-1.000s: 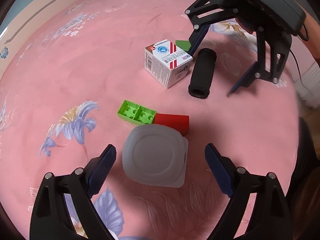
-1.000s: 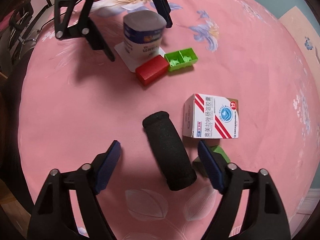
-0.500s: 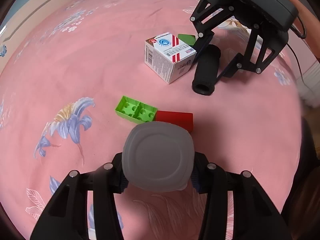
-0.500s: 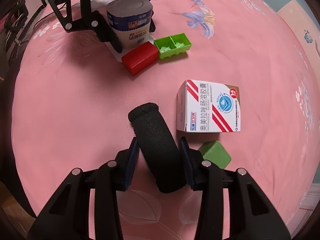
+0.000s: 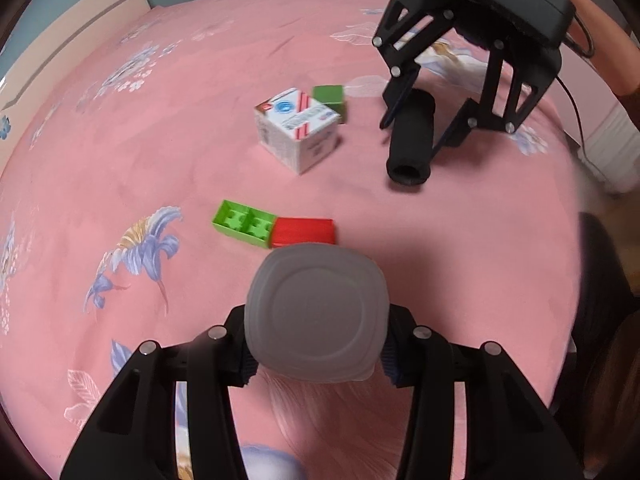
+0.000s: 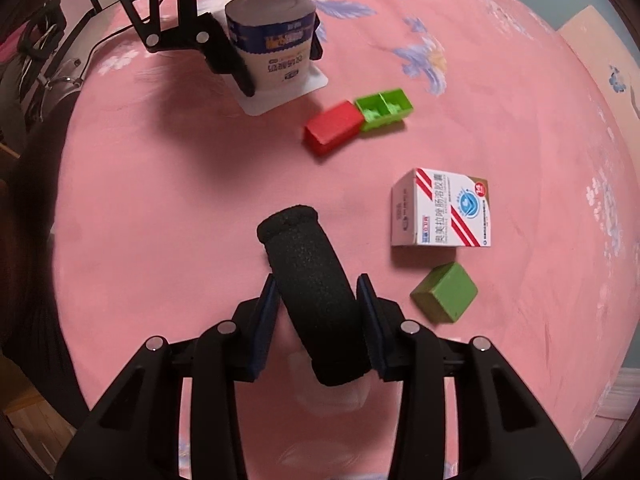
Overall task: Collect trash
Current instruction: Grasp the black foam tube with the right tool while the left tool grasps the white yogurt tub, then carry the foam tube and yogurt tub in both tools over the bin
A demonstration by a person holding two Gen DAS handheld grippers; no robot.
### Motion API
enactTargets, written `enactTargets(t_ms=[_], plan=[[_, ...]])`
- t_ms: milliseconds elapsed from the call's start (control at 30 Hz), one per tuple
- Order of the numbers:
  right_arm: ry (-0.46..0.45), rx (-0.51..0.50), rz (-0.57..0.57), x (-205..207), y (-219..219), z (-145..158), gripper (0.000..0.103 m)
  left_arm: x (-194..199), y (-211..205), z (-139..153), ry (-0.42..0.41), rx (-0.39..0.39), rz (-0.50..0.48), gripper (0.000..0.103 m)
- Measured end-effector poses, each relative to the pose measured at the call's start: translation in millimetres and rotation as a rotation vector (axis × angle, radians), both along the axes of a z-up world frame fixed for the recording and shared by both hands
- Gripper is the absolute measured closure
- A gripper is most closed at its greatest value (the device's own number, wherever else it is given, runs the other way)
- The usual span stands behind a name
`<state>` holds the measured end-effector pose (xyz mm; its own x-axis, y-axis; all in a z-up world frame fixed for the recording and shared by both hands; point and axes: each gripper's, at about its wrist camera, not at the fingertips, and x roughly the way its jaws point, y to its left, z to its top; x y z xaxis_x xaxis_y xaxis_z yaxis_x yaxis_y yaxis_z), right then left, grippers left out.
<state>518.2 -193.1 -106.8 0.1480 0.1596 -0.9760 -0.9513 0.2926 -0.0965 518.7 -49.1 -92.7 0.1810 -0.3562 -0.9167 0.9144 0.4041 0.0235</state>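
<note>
Black foam tube (image 6: 316,300), pebbled and cylindrical, lies with its long axis running away from your right gripper (image 6: 318,312), whose pads pinch its near half. Your left gripper (image 5: 316,354) clamps an upturned, rounded-square yogurt cup (image 5: 316,312), grey base up. Between them on the pink floral cloth (image 5: 160,140): carton (image 6: 440,210), red block (image 6: 332,126), green blocks.

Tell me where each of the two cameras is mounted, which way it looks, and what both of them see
Left wrist: sits on the left gripper, looking steeply down at the pink bedspread; its fingers clamp an upside-down yogurt cup.
Right wrist: sits on the right gripper, also looking down; its fingers clamp a black foam roll.
Shared: each sees the other gripper, the medicine box, the red brick, both green bricks.
</note>
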Motion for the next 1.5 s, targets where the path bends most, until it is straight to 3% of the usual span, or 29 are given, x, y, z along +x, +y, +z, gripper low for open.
enactTargets(t_ms=[367, 800, 1167, 1500], plan=[[-0.044, 0.022, 0.004, -66.3, 3.6, 50.6, 0.063, -57.4, 12.1, 39.1, -0.022, -0.003, -0.025, 0.054], [-0.041, 0.046, 0.035, -160.2, 15.4, 63.4, 0.063, -149.5, 17.7, 67.1, -0.051, -0.01, -0.085, 0.054], [-0.04, 0.064, 0.082, -243.0, 33.8, 60.2, 0.063, -228.4, 12.5, 59.0, -0.044, -0.016, -0.146, 0.054], [-0.01, 0.069, 0.108, -301.0, 47.1, 35.4, 0.063, -283.1, 12.2, 38.3, -0.02, -0.024, -0.188, 0.054]])
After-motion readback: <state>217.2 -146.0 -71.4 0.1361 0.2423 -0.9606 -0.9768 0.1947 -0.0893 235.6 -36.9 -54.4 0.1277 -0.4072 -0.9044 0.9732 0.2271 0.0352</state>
